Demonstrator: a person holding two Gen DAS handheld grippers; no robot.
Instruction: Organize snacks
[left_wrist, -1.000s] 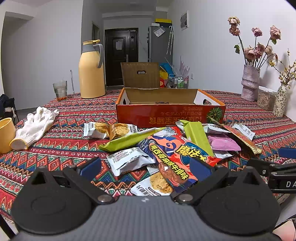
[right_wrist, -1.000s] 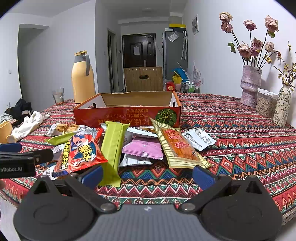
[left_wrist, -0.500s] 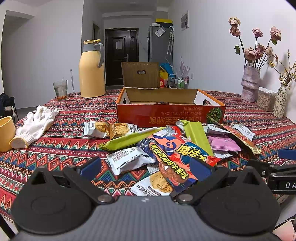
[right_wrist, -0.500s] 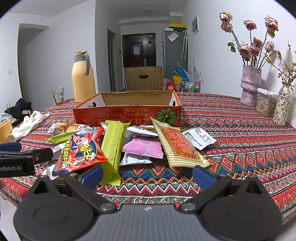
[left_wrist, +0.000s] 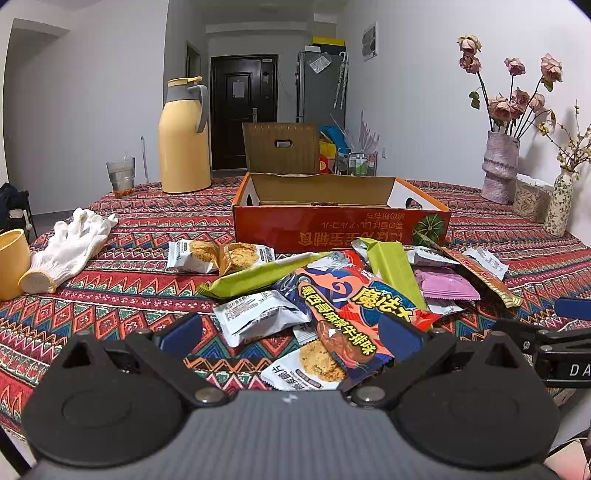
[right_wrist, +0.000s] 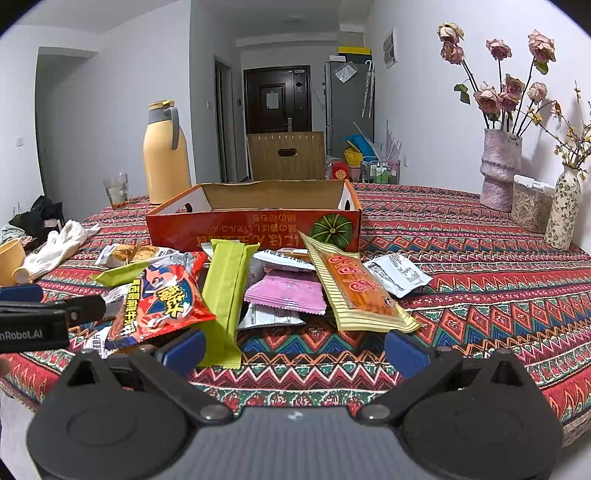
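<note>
The left gripper (right_wrist: 33, 325) reads "nRobot.AI"; the red snack bag (left_wrist: 364, 295) shows "魔法"

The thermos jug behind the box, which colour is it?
The thermos jug is pale yellow with a grey handle, clearest in the left wrist view.

White walls (left_wrist: 92, 92), apparently dark door (left_wrist: 242, 110)

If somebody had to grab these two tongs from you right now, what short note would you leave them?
Left tongs: open, empty, hovering over the near packets.
Right tongs: open, empty, at the table edge.
Snacks: all loose in a pile on the patterned tablecloth, in front of the orange cardboard box; red chip bag, green bar, pink packet and striped yellow packet among them.
Done: nothing visibly packed; what shows of the box interior looks bare.
Left: move every packet into the box.
</note>
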